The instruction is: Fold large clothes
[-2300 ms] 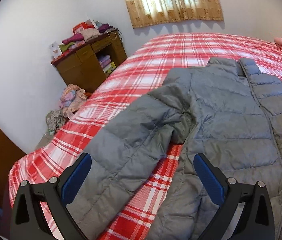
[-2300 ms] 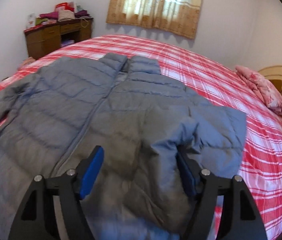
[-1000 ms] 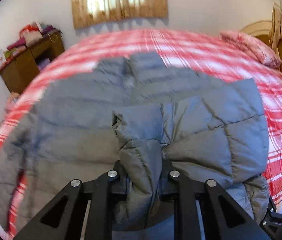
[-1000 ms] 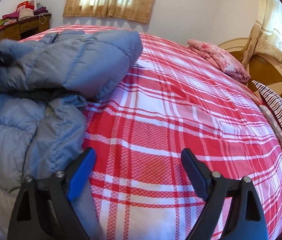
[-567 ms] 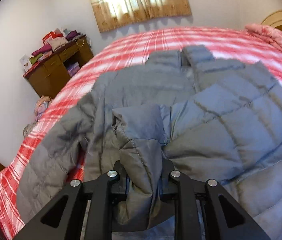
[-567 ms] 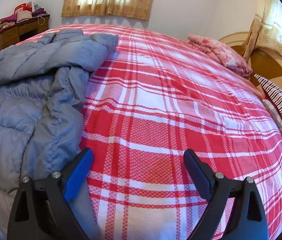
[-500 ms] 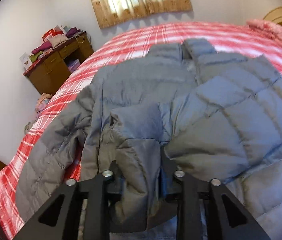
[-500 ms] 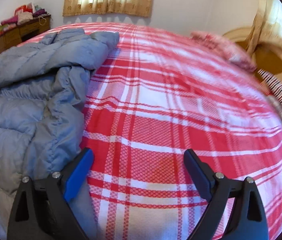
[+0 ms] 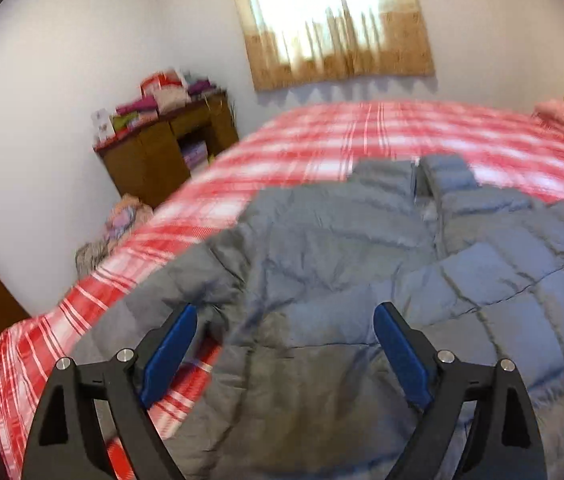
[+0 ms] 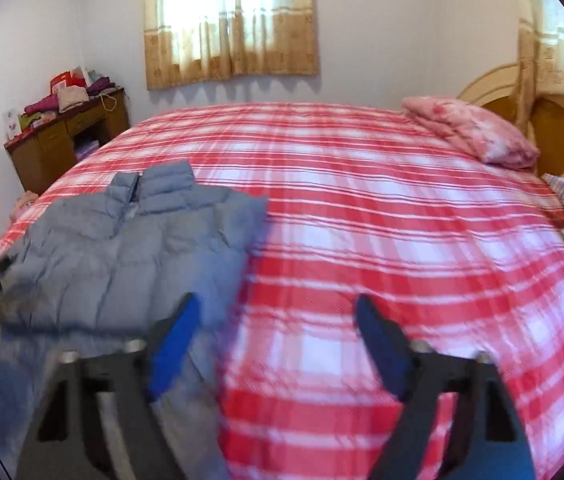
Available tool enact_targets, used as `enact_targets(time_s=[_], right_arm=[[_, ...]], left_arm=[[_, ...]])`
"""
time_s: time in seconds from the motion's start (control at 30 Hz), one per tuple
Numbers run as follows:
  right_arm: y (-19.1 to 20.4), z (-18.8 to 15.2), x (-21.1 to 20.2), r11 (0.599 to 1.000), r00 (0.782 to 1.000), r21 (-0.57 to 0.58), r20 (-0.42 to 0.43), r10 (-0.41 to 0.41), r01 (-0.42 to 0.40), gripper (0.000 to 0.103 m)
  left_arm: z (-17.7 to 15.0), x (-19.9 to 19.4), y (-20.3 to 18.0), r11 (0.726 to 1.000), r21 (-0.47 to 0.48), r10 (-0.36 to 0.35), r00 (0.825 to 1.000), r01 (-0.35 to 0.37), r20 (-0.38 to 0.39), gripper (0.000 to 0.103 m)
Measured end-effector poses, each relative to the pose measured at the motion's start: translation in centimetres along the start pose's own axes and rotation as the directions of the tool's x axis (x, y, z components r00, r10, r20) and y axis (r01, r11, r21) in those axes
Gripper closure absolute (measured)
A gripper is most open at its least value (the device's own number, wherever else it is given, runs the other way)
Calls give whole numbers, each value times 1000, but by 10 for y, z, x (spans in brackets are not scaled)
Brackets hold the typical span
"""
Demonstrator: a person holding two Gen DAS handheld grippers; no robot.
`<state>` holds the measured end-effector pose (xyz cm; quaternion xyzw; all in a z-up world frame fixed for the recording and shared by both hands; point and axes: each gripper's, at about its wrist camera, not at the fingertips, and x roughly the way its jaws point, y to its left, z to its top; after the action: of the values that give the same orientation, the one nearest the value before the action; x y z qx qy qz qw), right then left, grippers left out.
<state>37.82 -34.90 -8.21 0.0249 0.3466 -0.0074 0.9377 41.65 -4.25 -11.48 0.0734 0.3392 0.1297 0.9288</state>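
The red-plaid bed bears a grey puffer jacket and pink pillow.

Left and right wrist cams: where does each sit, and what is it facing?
Left wrist: on the left gripper, looking down over the grey puffer jacket; its own open fingers show, having just released the sleeve.
Right wrist: on the right gripper, facing the red plaid bed, jacket at left; own blurred fingers show, narrowing on nothing.
Shared: jacket, bed, curtained window, wooden desk, pink quilt.

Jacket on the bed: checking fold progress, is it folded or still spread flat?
Partly folded: the jacket has one sleeve laid across its front.
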Motion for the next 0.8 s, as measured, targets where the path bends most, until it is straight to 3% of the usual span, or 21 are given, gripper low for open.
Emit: enact_targets(time_s=[0.07, 0.17, 0.33, 0.5, 0.8], right_arm=[[19, 8, 33, 1000, 1000, 4, -21, 13, -13, 45], [51, 4, 69, 998, 996, -39, -64, 55, -58, 45], [77, -24, 103, 992, 989, -114, -141, 42, -58, 46], [68, -35, 107, 994, 988, -87, -148, 52, -66, 45], [70, -31, 109, 993, 986, -98, -155, 55, -71, 44]], left_arm=[[-3, 22, -13, 999, 24, 24, 999, -23, -42, 12], [-15, 44, -25, 994, 72, 86, 994, -81, -61, 12], [-34, 63, -20, 997, 57, 64, 994, -58, -93, 12], [-38, 71, -15, 999, 24, 26, 993, -24, -118, 11], [-35, 69, -17, 999, 34, 28, 991, -24, -133, 10]])
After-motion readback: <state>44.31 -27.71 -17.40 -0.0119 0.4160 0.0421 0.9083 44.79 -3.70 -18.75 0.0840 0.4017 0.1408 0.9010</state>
